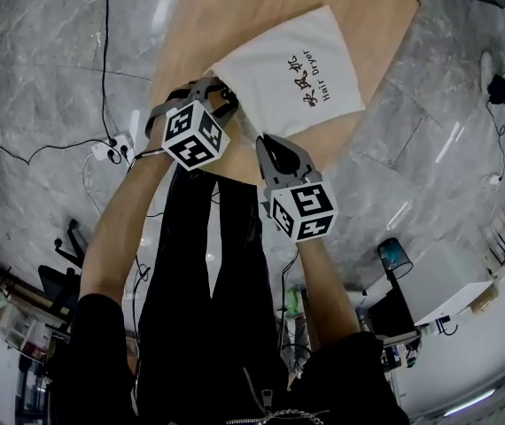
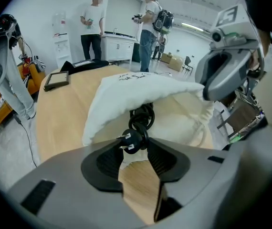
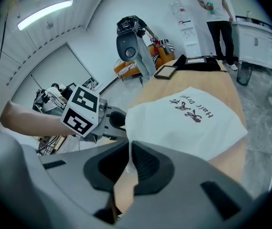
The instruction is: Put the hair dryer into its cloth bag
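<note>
The white cloth bag (image 1: 301,69) lies on the wooden desk (image 1: 235,16), with dark characters and "Hair Dryer" printed on its face and its mouth toward the person. The left tongs (image 2: 135,146) pinch the dryer's black two-pronged plug (image 2: 131,141) at that mouth. The coiled black cord (image 2: 143,117) runs inside, where the dryer's body is hidden. The right tongs (image 3: 128,149) are pressed together on the bag's near edge, and its upper layer is raised.

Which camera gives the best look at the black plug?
The left gripper view: the plug sits close up in the left gripper, before the cloth bag. Head and right gripper views hide it.
</note>
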{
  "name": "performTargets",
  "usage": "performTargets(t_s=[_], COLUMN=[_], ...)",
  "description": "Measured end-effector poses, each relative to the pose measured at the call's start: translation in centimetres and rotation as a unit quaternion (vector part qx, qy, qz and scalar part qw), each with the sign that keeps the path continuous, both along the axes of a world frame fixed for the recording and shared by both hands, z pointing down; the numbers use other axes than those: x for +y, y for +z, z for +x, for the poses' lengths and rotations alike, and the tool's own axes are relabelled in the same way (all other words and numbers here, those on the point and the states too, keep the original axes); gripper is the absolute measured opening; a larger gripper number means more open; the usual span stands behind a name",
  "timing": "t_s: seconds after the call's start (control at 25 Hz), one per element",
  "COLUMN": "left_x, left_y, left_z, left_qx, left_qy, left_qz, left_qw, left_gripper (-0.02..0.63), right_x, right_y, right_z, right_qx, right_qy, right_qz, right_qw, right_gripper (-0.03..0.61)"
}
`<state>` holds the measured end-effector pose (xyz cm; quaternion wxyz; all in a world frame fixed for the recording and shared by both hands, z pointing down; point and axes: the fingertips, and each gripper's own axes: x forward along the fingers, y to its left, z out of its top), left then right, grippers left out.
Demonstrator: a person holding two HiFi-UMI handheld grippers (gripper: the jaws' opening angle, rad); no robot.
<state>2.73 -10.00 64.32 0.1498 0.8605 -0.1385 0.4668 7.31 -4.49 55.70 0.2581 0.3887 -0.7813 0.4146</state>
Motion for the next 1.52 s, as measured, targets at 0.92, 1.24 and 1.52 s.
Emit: performTargets(t_s=[0.92,1.24,1.52], left_x=[-2.6,-2.7,-1.7], left_y=[1.1,1.4,0.2], left_z=[3.8,3.2,-1.4], left_qx=[0.031,0.039,0.030], left_qy=[0.058,0.075,0.055], left_qz=[-0.006,-0.016,-0.031], left_qw=[0.9978,0.9963,0.9975], left_gripper=[0.166,0.192,0.192], right_x=[-2.1,-2.5,-2.3], right_y=[-0.7,0.3,1.8], right_z=[-1.9,-2.3,-2.5], right_qx=[-0.012,0.000,0.015], right_qy=[0.040,0.061,0.092], right_qz=[-0.006,-0.019,-0.033], right_qw=[0.999,0.998,0.995], right_gripper=[0.031,0.032,0.032])
